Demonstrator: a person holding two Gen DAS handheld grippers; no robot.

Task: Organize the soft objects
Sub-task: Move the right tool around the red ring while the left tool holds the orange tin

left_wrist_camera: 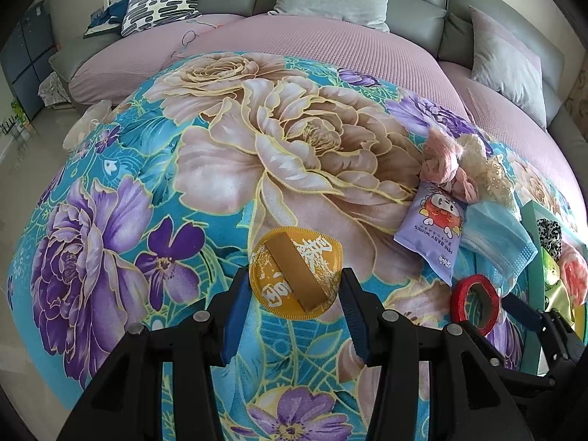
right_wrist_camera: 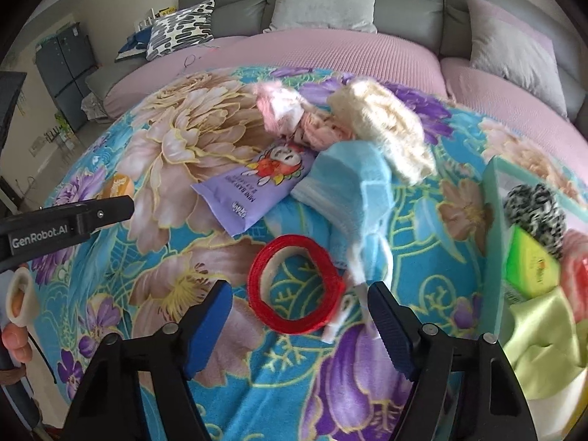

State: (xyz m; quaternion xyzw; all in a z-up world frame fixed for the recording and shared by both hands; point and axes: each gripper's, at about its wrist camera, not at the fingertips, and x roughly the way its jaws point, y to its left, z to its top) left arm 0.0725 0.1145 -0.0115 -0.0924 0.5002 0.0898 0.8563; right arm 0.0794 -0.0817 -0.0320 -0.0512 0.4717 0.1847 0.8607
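Note:
A round yellow puff (left_wrist_camera: 295, 272) with a gold strap lies on the floral blanket (left_wrist_camera: 220, 183), between the fingers of my open left gripper (left_wrist_camera: 292, 286). My right gripper (right_wrist_camera: 299, 303) is open around a red tape ring (right_wrist_camera: 296, 283), also in the left wrist view (left_wrist_camera: 476, 303). Behind the ring lie a blue face mask (right_wrist_camera: 349, 191), a purple baby-wipes pack (right_wrist_camera: 257, 191), a pink fluffy item (right_wrist_camera: 281, 108) and a cream knitted item (right_wrist_camera: 386, 125). The mask's white ear loop (right_wrist_camera: 352, 283) hangs by my right finger.
A mint-green box (right_wrist_camera: 494, 198) at the right holds a black-and-white scrunchie (right_wrist_camera: 533, 209), a green pack, a pink item and pale green cloth (right_wrist_camera: 544, 334). A grey sofa with pink covers and pillows (right_wrist_camera: 323, 0) stands behind. The blanket drops off to the floor at the left.

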